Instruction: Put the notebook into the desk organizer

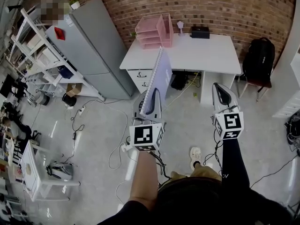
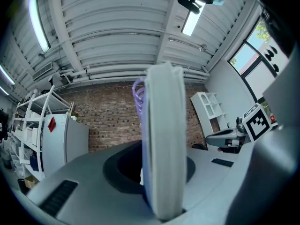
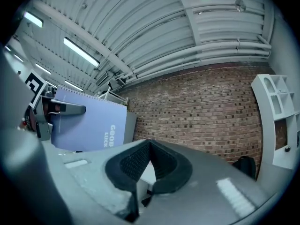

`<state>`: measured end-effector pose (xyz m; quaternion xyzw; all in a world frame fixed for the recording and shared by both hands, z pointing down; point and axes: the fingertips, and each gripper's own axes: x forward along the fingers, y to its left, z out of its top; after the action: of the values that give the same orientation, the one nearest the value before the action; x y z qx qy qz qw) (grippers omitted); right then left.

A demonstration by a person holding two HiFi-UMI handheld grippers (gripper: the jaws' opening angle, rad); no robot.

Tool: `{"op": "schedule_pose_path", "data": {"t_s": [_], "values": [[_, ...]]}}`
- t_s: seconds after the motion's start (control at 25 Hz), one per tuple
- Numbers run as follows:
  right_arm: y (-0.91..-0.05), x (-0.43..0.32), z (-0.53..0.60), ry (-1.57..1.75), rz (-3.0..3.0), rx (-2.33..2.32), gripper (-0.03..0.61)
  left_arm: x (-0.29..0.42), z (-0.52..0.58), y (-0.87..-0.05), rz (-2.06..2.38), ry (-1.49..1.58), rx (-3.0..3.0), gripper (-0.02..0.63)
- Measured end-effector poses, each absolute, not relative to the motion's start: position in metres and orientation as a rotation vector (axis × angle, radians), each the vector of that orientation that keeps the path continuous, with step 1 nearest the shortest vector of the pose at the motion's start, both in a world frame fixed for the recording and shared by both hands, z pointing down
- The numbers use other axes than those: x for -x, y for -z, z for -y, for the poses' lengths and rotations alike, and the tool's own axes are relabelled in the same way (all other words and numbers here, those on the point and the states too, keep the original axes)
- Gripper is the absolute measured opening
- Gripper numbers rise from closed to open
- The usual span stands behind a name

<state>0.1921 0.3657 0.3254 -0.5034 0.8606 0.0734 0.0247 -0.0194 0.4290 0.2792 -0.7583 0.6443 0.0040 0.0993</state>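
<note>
A lavender spiral notebook (image 1: 158, 78) stands upright in the air, and my left gripper (image 1: 152, 101) is shut on its lower edge. In the left gripper view the notebook (image 2: 161, 144) shows edge-on between the jaws, its spiral at the top. The pink desk organizer (image 1: 154, 31) sits at the back left of the white desk (image 1: 201, 55), beyond the notebook. My right gripper (image 1: 220, 95) hangs beside the left one at the same height, shut and holding nothing. In the right gripper view its tips (image 3: 150, 146) meet, and the notebook (image 3: 89, 125) shows at the left.
A grey fridge (image 1: 96, 46) stands left of the desk, with white shelves (image 1: 33, 55) further left. A black backpack (image 1: 258, 55) rests on a chair at the right. A black device (image 1: 200, 32) lies at the desk's back. Cables (image 1: 117, 149) trail on the floor.
</note>
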Motion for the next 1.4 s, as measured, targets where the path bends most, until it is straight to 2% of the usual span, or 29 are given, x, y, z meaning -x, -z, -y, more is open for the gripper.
{"op": "schedule_pose_path", "data": {"t_s": [0.88, 1.4], "values": [[-0.332, -0.182, -0.168, -0.222, -2.736, 1.453, 0.0, 0.024, -0.248, -0.283, -2.017, 0.005, 2.172, 0.044], [-0.334, -0.186, -0.102, -0.248, -2.746, 1.438, 0.0, 0.023, -0.188, -0.289, -2.035, 0.038, 2.16, 0.044]]}}
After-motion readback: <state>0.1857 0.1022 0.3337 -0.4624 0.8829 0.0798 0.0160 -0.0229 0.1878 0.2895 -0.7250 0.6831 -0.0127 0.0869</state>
